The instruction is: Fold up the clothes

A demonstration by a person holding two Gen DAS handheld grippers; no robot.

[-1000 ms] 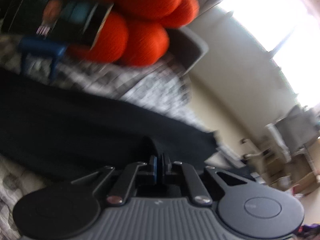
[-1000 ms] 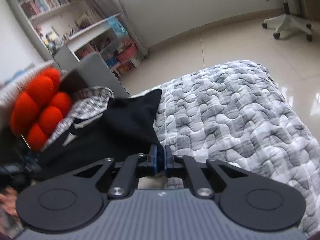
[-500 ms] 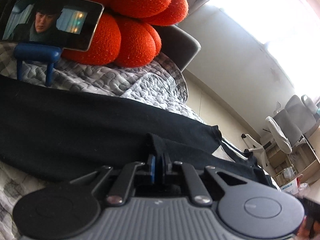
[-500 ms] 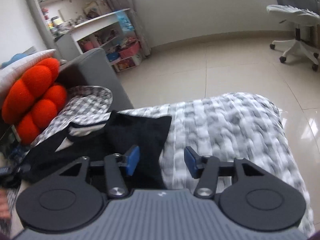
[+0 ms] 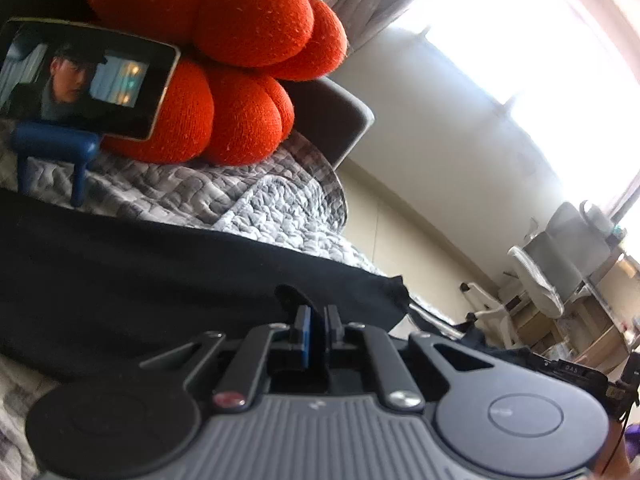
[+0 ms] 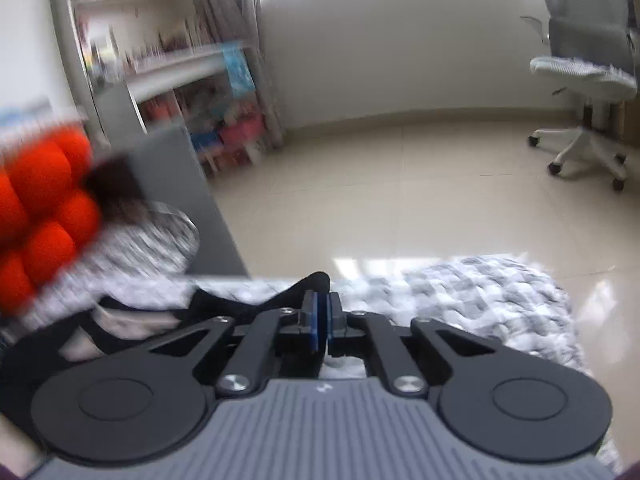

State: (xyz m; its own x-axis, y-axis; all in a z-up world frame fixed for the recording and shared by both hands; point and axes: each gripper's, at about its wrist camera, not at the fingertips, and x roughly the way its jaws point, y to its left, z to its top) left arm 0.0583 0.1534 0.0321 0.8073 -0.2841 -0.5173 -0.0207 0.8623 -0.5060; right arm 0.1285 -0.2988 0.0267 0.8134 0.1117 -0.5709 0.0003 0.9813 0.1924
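A black garment lies spread across a grey-and-white quilted bed cover. My left gripper is shut on a raised fold of it, and the cloth peaks just beyond the blue pads. In the right wrist view the same garment lies at lower left with a pale inner part showing. My right gripper is shut at the garment's pointed corner, and a black tip of cloth stands up right at its pads. The picture there is blurred on the left.
An orange knotted cushion sits at the head of the bed, with a phone on a blue stand in front of it. A grey headboard panel, bookshelves and an office chair stand around a tiled floor.
Half a second ago the right gripper's jaws stood apart over the garment's edge; they have now come together at its corner, and that view has swung sideways. The left gripper stays shut on the fold.
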